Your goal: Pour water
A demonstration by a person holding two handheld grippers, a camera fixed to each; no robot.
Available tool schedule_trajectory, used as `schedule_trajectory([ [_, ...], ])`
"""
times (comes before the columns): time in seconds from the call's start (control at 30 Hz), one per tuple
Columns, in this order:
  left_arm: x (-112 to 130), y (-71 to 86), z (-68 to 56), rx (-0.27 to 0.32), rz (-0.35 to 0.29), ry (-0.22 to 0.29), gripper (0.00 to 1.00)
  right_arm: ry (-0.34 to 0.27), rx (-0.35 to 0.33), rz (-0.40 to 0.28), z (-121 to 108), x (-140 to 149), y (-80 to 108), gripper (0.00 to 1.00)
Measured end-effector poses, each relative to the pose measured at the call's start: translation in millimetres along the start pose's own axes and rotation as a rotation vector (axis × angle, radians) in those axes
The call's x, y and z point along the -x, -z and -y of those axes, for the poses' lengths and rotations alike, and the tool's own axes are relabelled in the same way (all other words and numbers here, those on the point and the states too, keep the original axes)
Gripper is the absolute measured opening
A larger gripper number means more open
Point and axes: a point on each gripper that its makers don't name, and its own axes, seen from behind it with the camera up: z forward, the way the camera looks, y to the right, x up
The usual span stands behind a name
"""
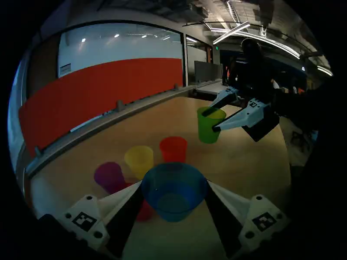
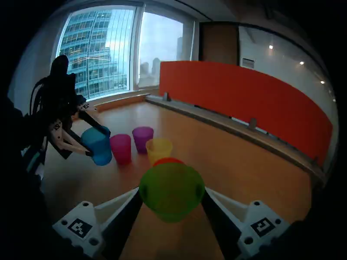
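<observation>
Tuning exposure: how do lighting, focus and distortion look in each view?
Left gripper view: dim overall, ceiling strip lights clipped, blue cup up close looks soft. Right gripper view: windows backlight the person into a silhouette; green cup up close is soft; fisheye bows the orange wall.

Left gripper (image 1: 174, 187): two white plastic jaws with black inner faces, narrowing toward the tips.
Left markings: a black-and-white square tag (image 1: 84, 221) on each jaw base, with small dark screws (image 1: 98, 234) around it.
Right gripper (image 2: 171, 190): same build, with white jaws lined in black.
Right markings: a square tag (image 2: 262, 226) on each base, with dark screws at the corners.
Person (image 1: 251, 65): dark clothing, seen as a silhouette.
</observation>
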Motion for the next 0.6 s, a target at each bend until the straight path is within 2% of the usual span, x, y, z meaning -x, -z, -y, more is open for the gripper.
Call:
schedule_trajectory([
  [0.37, -58, 27.0, 26.2, -0.096, -0.119, -0.029, 0.89, 0.028, 0.015, -0.123, -2, -59, 14.1, 0.91],
  [0.6, -86, 42.9, 34.3, -0.125, -0.196, -0.027, 0.89, 0.056, 0.021, -0.186, 0, -89, 22.0, 0.91],
])
